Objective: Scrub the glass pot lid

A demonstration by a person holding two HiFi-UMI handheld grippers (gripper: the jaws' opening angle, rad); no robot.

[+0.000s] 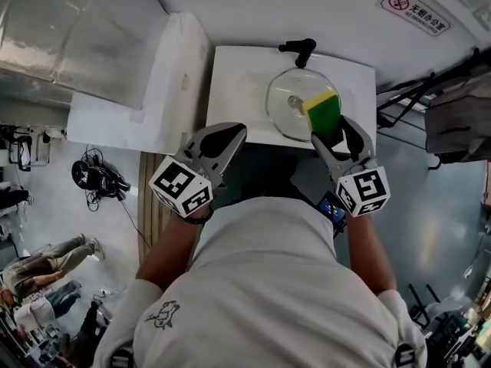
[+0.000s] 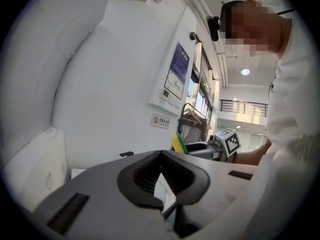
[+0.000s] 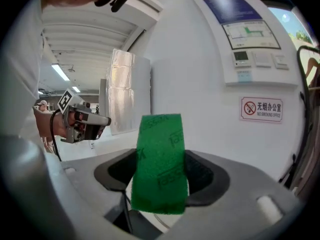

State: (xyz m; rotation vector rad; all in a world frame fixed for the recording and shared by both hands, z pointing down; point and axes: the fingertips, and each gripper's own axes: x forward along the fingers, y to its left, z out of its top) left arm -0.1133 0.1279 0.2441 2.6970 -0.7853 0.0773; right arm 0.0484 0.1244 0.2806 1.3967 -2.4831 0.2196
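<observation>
While your right gripper (image 1: 331,131) clamps the green-faced sponge (image 1: 322,112) over the glass pot lid (image 1: 286,102) lying knob-up in the white sink (image 1: 238,83), your left gripper (image 1: 227,138) hangs nearby with jaws closed on nothing, probably free to steady the lid.

Bright even indoor light, soft shadows, fisheye bending, dark vignetted corners, mostly sharp

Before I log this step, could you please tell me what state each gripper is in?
Left gripper: closed, empty.
Right gripper: closed on the sponge.
</observation>
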